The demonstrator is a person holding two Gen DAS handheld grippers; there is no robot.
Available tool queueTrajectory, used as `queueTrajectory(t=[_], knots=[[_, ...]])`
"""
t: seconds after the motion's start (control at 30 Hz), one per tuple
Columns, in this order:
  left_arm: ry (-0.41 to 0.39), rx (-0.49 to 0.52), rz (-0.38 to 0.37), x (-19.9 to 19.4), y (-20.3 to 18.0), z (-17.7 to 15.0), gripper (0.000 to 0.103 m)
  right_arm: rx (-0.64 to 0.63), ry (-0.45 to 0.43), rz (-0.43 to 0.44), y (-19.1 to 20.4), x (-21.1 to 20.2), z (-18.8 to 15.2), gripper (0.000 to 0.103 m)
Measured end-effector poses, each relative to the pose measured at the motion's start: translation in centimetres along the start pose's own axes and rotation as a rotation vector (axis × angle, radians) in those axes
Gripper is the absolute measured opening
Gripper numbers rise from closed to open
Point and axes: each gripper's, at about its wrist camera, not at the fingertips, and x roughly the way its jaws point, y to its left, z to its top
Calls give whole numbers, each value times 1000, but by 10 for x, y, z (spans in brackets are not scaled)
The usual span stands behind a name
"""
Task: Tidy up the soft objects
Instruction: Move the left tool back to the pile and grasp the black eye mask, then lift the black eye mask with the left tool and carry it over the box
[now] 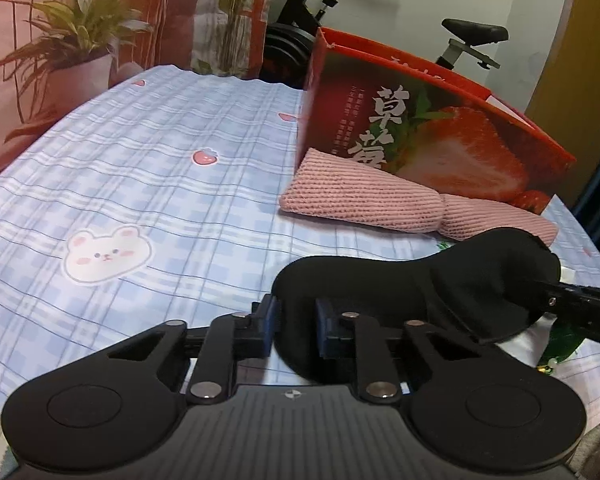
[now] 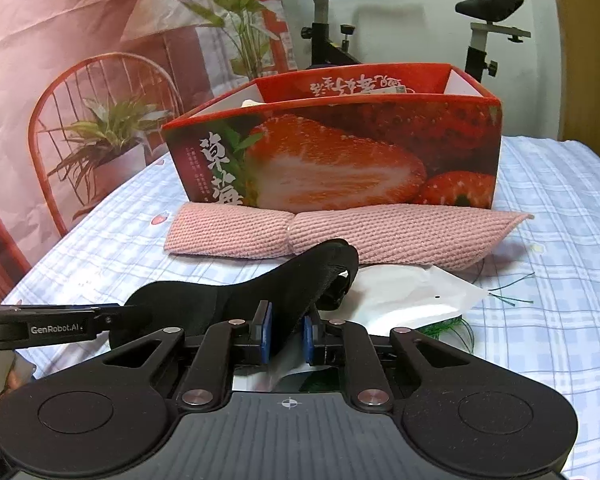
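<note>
A black soft eye mask (image 1: 420,280) is held off the table between both grippers. My left gripper (image 1: 296,326) is shut on one end of it; my right gripper (image 2: 286,334) is shut on the other end (image 2: 284,284). The right gripper's fingers enter the left wrist view (image 1: 572,300), and the left gripper's fingers enter the right wrist view (image 2: 80,320). A rolled pink knitted cloth (image 1: 360,196) (image 2: 340,232) lies against the front of a red strawberry box (image 1: 420,128) (image 2: 340,152), just beyond the mask.
A white plastic pouch (image 2: 412,296) and green wire strands (image 2: 508,292) lie under and right of the mask. The table has a blue checked cloth (image 1: 140,184). An exercise bike (image 2: 480,40) stands behind the box.
</note>
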Motion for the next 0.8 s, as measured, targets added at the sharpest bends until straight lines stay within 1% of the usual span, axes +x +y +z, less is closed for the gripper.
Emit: queueTrajectory(t=[0.07, 0.13, 0.2, 0.23, 0.33, 0.47, 0.57, 0.63, 0.73, 0.8], knots=[[-5, 11, 7, 0, 0, 0, 18, -3, 0, -2, 0, 0, 1, 17], [-8, 15, 6, -1, 0, -1, 17, 5, -4, -3, -2, 0, 3, 20], [-9, 17, 4, -1, 0, 0, 17, 46, -13, -4, -9, -1, 7, 27], [-10, 18, 4, -1, 0, 0, 17, 64, -21, -10, -13, -2, 9, 28], [-11, 21, 4, -1, 0, -1, 17, 87, -60, -42, -20, -5, 15, 28], [-11, 21, 2, 0, 1, -1, 17, 146, -74, -41, -34, 1, 23, 28], [-12, 15, -5, 0, 3, -1, 17, 151, -59, -33, -37, 8, 23, 27], [-12, 17, -4, 0, 2, -1, 17, 139, -35, -56, -36, 13, 22, 28], [-14, 24, 0, 0, 1, -2, 17, 152, -29, -69, -38, 16, 19, 35], [-14, 24, -1, 1, 1, -2, 18, 172, -23, -48, -41, 20, 19, 47]])
